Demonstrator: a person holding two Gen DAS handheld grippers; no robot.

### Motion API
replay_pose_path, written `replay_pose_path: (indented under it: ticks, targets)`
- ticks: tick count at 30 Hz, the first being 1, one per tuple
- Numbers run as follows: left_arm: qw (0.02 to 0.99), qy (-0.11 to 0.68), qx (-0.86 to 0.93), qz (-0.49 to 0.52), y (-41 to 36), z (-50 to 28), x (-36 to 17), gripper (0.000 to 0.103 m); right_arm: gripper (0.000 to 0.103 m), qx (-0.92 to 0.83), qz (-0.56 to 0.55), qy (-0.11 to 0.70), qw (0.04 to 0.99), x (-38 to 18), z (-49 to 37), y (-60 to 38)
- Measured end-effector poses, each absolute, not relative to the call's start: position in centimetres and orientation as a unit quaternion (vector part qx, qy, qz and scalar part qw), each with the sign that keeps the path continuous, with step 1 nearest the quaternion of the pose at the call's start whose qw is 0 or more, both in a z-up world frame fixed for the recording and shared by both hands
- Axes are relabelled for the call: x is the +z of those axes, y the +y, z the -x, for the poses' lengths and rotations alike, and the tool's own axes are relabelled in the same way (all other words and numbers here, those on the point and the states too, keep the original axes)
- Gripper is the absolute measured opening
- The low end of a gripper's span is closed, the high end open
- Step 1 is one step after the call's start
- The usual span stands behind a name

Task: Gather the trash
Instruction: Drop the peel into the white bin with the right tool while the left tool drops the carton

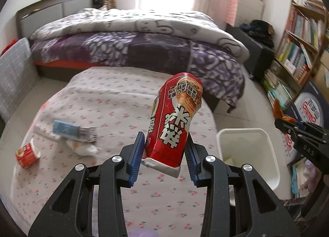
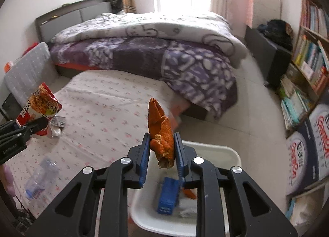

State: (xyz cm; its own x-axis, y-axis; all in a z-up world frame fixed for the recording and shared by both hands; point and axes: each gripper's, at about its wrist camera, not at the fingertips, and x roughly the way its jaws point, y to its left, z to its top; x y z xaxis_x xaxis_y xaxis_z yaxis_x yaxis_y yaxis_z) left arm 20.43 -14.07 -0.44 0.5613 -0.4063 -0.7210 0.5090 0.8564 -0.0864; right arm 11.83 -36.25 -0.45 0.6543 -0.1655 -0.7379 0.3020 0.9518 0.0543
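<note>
A crushed red snack carton is clamped between the pads of the left gripper, above the floral-clothed table. An orange peel is pinched in the right gripper, over the white bin (its far side cut off). A blurred plastic bottle is hard to make out.

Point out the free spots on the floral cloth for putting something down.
The floral cloth is bare across its far half toward the bed, and along the near edge under the left gripper. Its left side is crowded: small red carton, blue pack, crumpled tissue.
</note>
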Motion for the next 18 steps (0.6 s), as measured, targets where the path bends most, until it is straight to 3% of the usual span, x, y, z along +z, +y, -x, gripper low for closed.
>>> replay_pose_path:
  ticks: [1, 3, 7, 18]
  targets:
    - [0.879, 0.390, -0.265, -0.069, -14.6, -20.2, -0.5, 0.037, 0.040, -0.138, -0.090, 0.395, 0.904, -0.5, -11.5, -36.8]
    - [0.874, 0.389, -0.282, -0.080, -16.2, -19.5, -0.9, 0.037, 0.055, -0.162, -0.099, 0.385, 0.903, -0.4, -10.7, -38.1]
    - [0.864, 0.387, -0.305, -0.097, -18.7, -18.2, -1.4, 0.038, 0.080, -0.210, -0.121, 0.358, 0.902, 0.2, -9.3, -40.4]
    - [0.836, 0.392, -0.358, -0.142, -24.6, -14.9, -3.3, 0.040, 0.087, -0.255, -0.179, 0.323, 0.894, 1.7, -7.5, -44.5]
